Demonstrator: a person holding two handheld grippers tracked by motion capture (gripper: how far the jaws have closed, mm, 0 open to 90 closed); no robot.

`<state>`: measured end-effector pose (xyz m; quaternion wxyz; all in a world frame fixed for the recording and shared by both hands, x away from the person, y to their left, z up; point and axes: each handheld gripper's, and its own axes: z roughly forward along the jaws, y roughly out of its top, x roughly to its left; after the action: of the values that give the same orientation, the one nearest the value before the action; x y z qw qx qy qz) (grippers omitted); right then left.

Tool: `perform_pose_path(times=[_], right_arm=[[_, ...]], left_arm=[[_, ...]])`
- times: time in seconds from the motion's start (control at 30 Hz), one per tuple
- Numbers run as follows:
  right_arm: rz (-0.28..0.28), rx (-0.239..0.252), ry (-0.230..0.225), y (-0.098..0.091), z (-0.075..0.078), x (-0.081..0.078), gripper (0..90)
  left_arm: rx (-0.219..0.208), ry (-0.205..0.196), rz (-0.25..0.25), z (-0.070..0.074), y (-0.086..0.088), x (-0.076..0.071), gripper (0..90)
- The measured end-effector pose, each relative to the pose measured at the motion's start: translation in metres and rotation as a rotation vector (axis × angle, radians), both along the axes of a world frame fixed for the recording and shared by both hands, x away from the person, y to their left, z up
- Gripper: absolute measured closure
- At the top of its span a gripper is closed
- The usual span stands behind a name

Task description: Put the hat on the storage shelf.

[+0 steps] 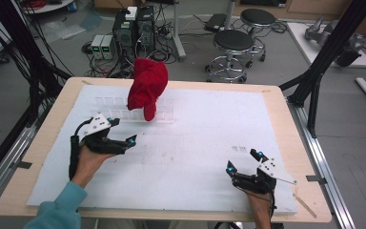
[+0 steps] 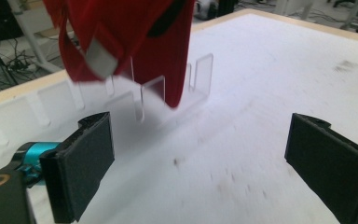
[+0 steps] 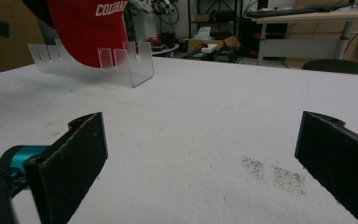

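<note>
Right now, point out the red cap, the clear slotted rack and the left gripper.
red cap (image 1: 146, 86), high view, on its crown.
clear slotted rack (image 3: 137, 65), right gripper view, on its end wall.
left gripper (image 1: 123, 136), high view, midway between its fingertips.

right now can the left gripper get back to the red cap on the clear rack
Probably yes. The left gripper sits just in front of the red cap on the clear rack, its fingers spread wide with nothing between them, and only bare white mat lies between.
</note>
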<state>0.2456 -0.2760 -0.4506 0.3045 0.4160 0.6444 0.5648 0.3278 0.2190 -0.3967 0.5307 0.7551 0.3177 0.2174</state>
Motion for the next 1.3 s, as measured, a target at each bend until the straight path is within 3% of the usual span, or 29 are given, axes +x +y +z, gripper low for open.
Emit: perform_pose_path(times=[0.17, 0.3, 0.47, 0.63, 0.7, 1.3], right_arm=[[0.001, -0.011, -0.014, 0.001, 0.0, -0.001, 1.1], [-0.001, -0.007, -0.021, 0.001, 0.0, -0.002, 1.1], [-0.001, -0.006, -0.031, 0.0, 0.0, -0.003, 1.1], [0.0, 0.0, -0.035, 0.0, -0.001, -0.004, 1.1], [-0.002, -0.005, -0.051, 0.0, -0.001, -0.004, 1.1], [-0.008, 0.004, -0.075, 0.0, -0.002, -0.008, 1.1]], left_arm=[[-0.004, 0.007, -0.051, -0.012, 0.036, -0.021, 8.4], [-0.067, -0.013, -0.056, -0.025, 0.067, -0.037, 8.4], [-0.099, -0.061, -0.049, -0.038, 0.089, -0.053, 8.4], [-0.129, -0.088, -0.027, -0.048, 0.098, -0.057, 8.4], [-0.122, -0.094, -0.022, -0.052, 0.099, -0.059, 8.4], [-0.208, -0.167, 0.029, -0.056, 0.106, -0.066, 8.9]])
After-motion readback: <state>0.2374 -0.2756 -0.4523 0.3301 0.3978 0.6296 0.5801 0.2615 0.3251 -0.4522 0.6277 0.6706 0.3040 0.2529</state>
